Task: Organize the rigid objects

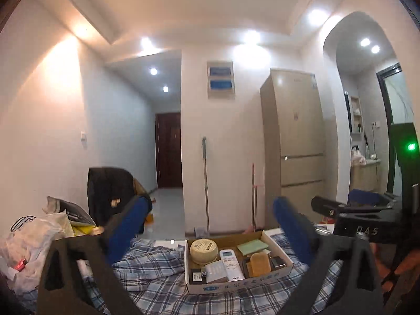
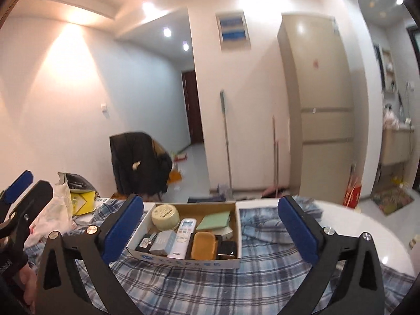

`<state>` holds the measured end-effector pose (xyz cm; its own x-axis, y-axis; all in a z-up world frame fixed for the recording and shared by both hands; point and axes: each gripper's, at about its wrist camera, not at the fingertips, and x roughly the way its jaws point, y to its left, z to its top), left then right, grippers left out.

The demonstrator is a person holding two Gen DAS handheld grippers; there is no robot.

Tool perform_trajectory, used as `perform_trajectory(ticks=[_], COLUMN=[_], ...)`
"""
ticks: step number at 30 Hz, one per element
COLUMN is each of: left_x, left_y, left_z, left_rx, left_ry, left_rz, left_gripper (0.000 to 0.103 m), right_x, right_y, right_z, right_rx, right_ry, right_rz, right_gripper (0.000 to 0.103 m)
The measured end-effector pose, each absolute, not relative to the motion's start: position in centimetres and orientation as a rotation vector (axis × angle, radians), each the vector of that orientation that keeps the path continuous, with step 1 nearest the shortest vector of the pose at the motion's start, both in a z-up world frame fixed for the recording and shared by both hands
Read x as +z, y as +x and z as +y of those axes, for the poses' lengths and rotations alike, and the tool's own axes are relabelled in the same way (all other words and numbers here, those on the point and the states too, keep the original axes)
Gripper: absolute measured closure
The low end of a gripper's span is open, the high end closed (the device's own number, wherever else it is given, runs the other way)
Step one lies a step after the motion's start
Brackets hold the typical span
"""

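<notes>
An open cardboard box (image 1: 236,284) (image 2: 183,261) rests on a plaid cloth. It holds a round cream tin (image 1: 204,250) (image 2: 165,216), a white remote (image 1: 231,262) (image 2: 182,236), a green pad (image 1: 253,246) (image 2: 214,220), an amber block (image 1: 260,263) (image 2: 204,245), a grey box (image 2: 162,241) and small black boxes (image 2: 227,248). My left gripper (image 1: 211,210) is open and empty, raised above and short of the box. My right gripper (image 2: 211,204) is likewise open and empty, with the box seen between its blue pads (image 2: 296,228) but farther off.
The blue plaid cloth (image 2: 262,275) covers a white table (image 2: 354,218). Plastic bags (image 1: 34,239) and a yellow carton (image 2: 81,202) crowd the left side. A chair with a dark jacket (image 2: 139,162), a mop (image 2: 225,141) and a beige fridge (image 2: 320,105) stand behind.
</notes>
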<state>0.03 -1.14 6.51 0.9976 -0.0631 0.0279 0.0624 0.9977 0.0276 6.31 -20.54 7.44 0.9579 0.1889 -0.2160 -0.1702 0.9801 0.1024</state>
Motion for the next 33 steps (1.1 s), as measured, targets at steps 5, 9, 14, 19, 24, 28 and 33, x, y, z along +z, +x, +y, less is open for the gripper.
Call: perform_trajectory(ticks=[5, 9, 14, 19, 24, 28, 33], left_x=[4.3, 1.8, 0.7, 0.2, 0.1, 0.2, 0.1], left_y=[-2.0, -1.6, 0.4, 0.3, -0.2, -0.2, -0.1], left_z=[-1.7, -1.2, -0.1, -0.1, -0.5, -0.6, -0.6], left_rx=[-0.059, -0.035, -0.029, -0.006, 0.001, -0.003, -0.012], left_ry=[0.050, 0.032, -0.024, -0.022, 0.004, 0.009, 0.010], left_rz=[-0.094, -0.076, 0.019, 0.036, 0.020, 0.023, 0.032], left_gripper=[0.000, 0.000, 0.000, 0.000, 0.000, 0.000, 0.000], right_x=[6.2, 4.2, 1.7, 1.2, 1.2, 1.0, 1.0], right_y=[3.1, 3.4, 3.5, 3.8, 3.5, 3.2, 2.9], right_z=[-21.8, -22.0, -21.2, -21.1, -21.2, -21.1, -20.9], right_rx=[0.164, 0.147, 0.104, 0.112, 0.107, 0.110, 0.115], right_ry=[0.120, 0.101, 0.020, 0.017, 0.025, 0.014, 0.005], right_rz=[0.077, 0.084, 0.075, 0.103, 0.093, 0.087, 0.072], right_gripper=[0.000, 0.000, 0.000, 0.000, 0.000, 0.000, 0.000])
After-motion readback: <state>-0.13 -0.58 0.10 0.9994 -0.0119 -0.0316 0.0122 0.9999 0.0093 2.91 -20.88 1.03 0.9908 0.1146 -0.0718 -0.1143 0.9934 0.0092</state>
